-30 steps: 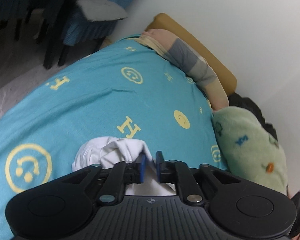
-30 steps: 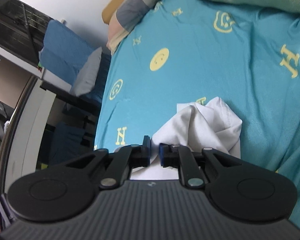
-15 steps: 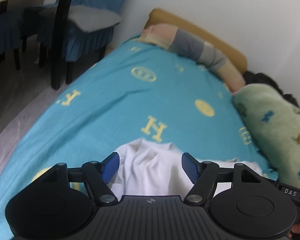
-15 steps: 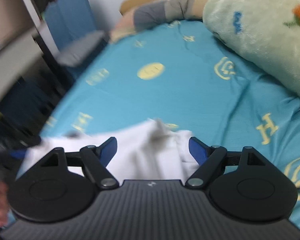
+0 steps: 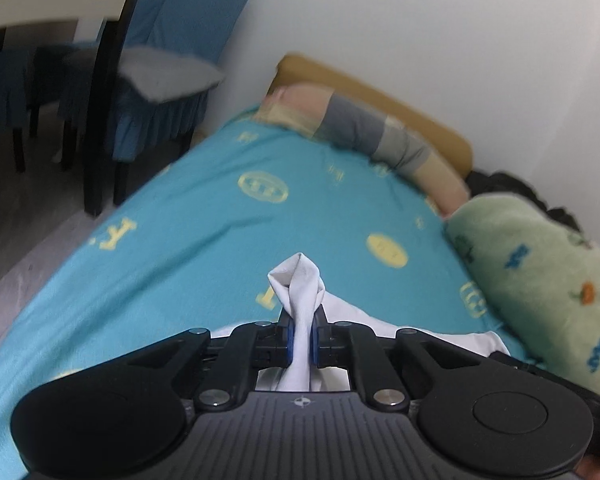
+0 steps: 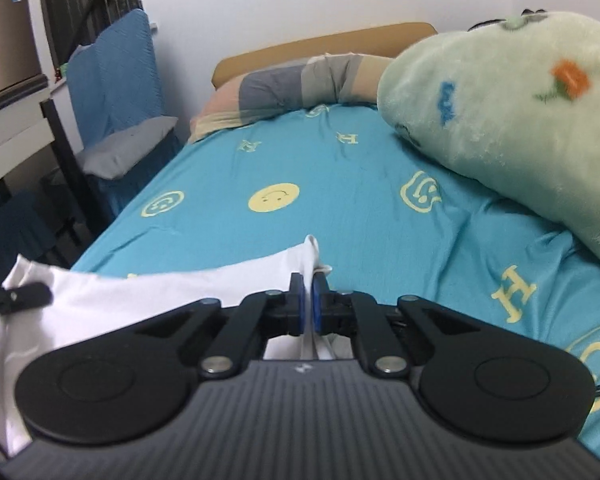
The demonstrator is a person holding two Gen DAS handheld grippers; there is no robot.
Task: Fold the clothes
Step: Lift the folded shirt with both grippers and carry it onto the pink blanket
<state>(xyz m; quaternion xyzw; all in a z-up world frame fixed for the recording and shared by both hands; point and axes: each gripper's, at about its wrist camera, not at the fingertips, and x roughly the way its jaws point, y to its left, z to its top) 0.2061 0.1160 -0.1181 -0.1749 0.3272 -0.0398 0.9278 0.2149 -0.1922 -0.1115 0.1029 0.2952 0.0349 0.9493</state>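
Observation:
A white garment (image 5: 300, 292) is held over a bed with a turquoise sheet (image 5: 204, 216). My left gripper (image 5: 302, 334) is shut on a bunched corner of it, which sticks up past the fingertips. My right gripper (image 6: 308, 300) is shut on another edge of the same white garment (image 6: 148, 300), which stretches taut to the left. The tip of the left gripper (image 6: 20, 298) shows at the garment's far left corner in the right wrist view.
A green fleece blanket (image 6: 512, 112) lies bunched on the bed's right side. A striped pillow (image 5: 380, 140) lies by the tan headboard (image 5: 380, 92). A blue-covered chair (image 5: 152, 80) and a table stand left of the bed.
Both grippers were shut on the crumpled garment, opened half a second ago, and are now shut again on new spots. The garment is now lifted and stretched between them.

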